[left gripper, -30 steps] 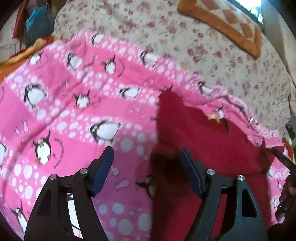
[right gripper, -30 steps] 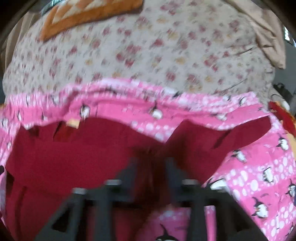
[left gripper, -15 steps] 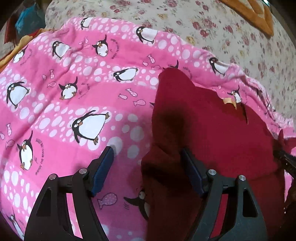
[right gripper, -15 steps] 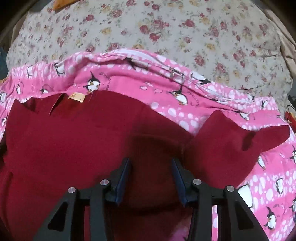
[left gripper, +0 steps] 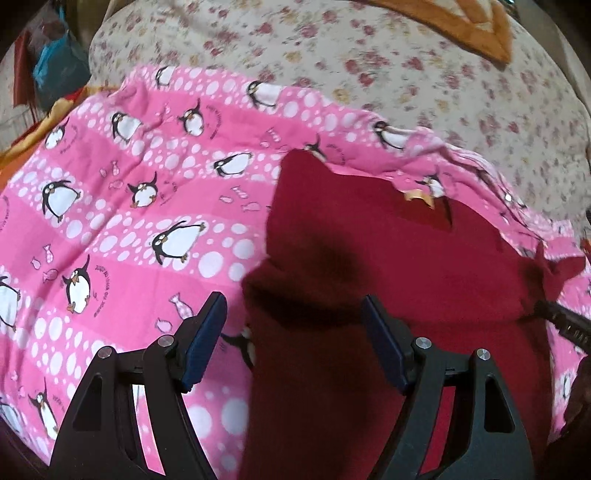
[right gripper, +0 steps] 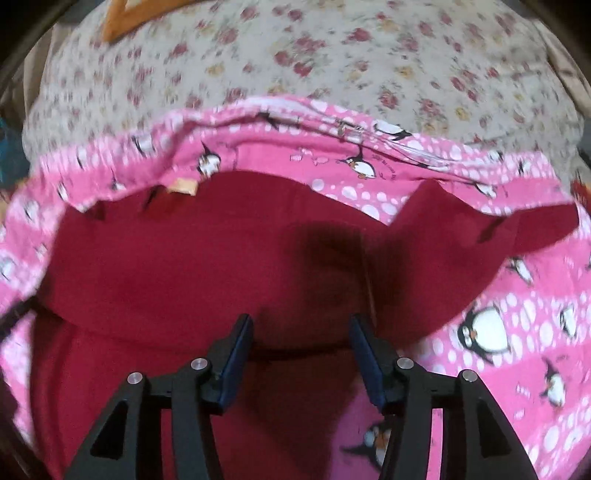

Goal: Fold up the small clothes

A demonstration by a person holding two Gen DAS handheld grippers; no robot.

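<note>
A bed fills both views, covered in a cream sheet (left gripper: 406,74) sprinkled with small red and yellow flowers. Over that lies a pink blanket (left gripper: 122,229) printed with penguins, white dots and little fish, its far edge rumpled along the sheet. Up top in the left wrist view sits an orange-bordered cushion (left gripper: 476,29) (only a corner of it shows in the right wrist view (right gripper: 122,22)). Off at the far left, something blue (left gripper: 55,74) hangs or sits in a dim corner beside the bed, too dark to identify. Lighting is warm and soft.
</note>
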